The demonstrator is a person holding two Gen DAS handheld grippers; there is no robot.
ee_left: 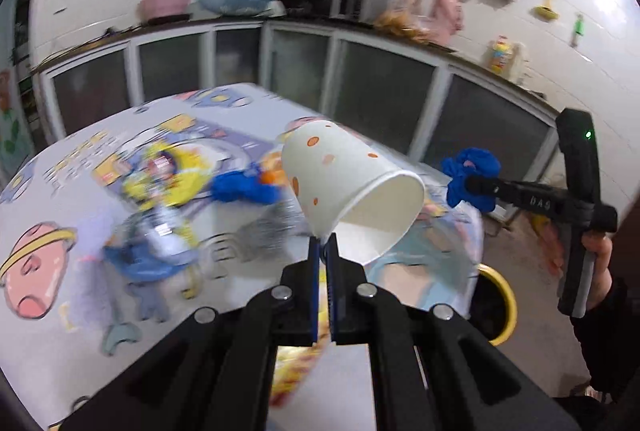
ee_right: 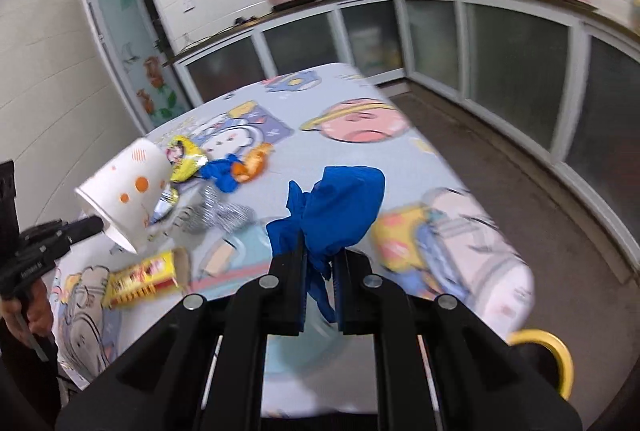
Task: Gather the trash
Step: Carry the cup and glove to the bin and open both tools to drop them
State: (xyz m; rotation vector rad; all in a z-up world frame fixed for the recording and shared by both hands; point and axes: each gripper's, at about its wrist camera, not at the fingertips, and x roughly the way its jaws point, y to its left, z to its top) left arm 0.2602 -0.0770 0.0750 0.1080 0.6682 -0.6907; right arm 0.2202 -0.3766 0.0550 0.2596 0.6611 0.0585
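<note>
Left gripper [ee_left: 324,245]: jaws clenched on the rim of a white paper cup [ee_left: 348,179] with orange dots, held tilted in the air, mouth facing down and back toward the camera. Right gripper [ee_right: 320,255]: jaws clamped on a crumpled blue glove [ee_right: 336,207], lifted above the table [ee_right: 400,99]. Beyond both tips, on the cartoon-print cloth, lie a second blue glove [ee_right: 220,173], a yellow snack wrapper [ee_right: 184,155], a silver wrapper [ee_right: 216,211] and a yellow-red packet [ee_right: 144,277]. Below the right gripper, beside the table edge, stands a yellow-rimmed bin [ee_right: 556,359].
</note>
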